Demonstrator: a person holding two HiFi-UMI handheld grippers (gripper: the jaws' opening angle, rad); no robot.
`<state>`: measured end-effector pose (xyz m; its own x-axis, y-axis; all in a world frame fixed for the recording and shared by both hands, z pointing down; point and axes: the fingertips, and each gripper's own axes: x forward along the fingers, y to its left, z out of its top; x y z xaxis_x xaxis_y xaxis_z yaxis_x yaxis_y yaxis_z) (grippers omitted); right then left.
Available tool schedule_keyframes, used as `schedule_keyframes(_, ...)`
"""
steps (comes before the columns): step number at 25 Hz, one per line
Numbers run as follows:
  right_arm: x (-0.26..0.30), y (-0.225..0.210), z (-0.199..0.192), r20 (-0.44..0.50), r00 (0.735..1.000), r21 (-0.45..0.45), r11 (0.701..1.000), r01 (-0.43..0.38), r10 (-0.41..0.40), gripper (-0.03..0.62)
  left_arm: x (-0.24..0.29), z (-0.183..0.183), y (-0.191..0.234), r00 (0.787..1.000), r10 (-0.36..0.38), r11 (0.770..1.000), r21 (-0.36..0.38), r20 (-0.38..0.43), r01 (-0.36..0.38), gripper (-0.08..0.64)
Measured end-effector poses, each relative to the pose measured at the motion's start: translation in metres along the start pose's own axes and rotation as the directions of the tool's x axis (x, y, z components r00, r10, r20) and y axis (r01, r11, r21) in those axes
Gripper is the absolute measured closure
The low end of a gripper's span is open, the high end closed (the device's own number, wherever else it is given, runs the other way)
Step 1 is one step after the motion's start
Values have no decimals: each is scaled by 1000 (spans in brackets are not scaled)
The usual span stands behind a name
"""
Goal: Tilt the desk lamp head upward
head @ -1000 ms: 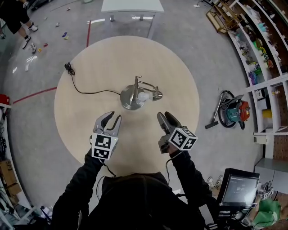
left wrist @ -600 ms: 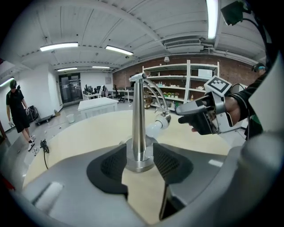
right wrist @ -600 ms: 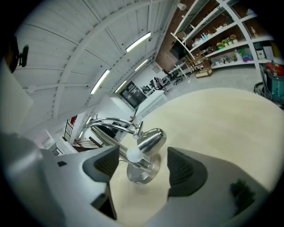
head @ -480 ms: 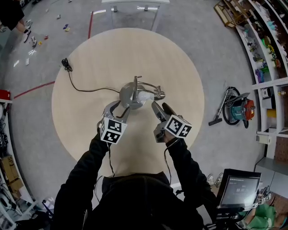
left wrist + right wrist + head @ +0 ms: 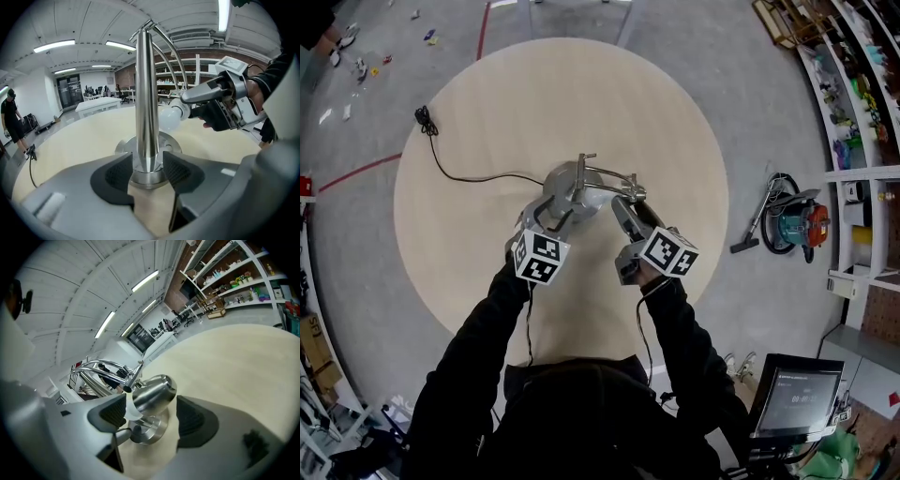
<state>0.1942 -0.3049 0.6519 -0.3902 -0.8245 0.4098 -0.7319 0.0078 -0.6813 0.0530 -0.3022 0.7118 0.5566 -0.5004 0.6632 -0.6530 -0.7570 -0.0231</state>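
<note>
1. A brushed-steel desk lamp (image 5: 578, 190) stands near the middle of a round, pale wooden table (image 5: 487, 103). Its thin black cord (image 5: 459, 173) trails off across the tabletop on the left gripper's side.

2. The left gripper (image 5: 547, 216) is low at the lamp's foot. Its jaws are only a little apart, and the upright polished steel pole (image 5: 146, 93) rises straight between them.
   - The two dark ribbed pads (image 5: 118, 174) stand just beside the pole, one on each side, with a sliver of gap showing at each. They have no firm hold on it.
   - The round metal base (image 5: 171, 140) lies just beyond the pads.

3. The right gripper (image 5: 630, 208) has its jaws wide open, holding nothing.
   - The shiny, bullet-shaped metal lamp head (image 5: 152, 391) sits in the gap between them. It is closer to the left-hand pad than to the right-hand one, and no contact shows.
   - Beyond the jaws, the lamp's curved chrome rods (image 5: 96, 365) arch up and away to the left.

4. In the left gripper view, the white bulb (image 5: 168, 117) pokes out beyond the pole to the right of the jaws. The right gripper (image 5: 220, 101) reaches in just beside it.
</note>
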Motion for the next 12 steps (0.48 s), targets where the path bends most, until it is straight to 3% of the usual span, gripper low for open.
schedule_keyframes(12, 12, -11, 9, 30, 1000, 33, 999, 0, -1, 262, 27, 1, -8, 1000, -18, 1000, -16, 14, 18, 365)
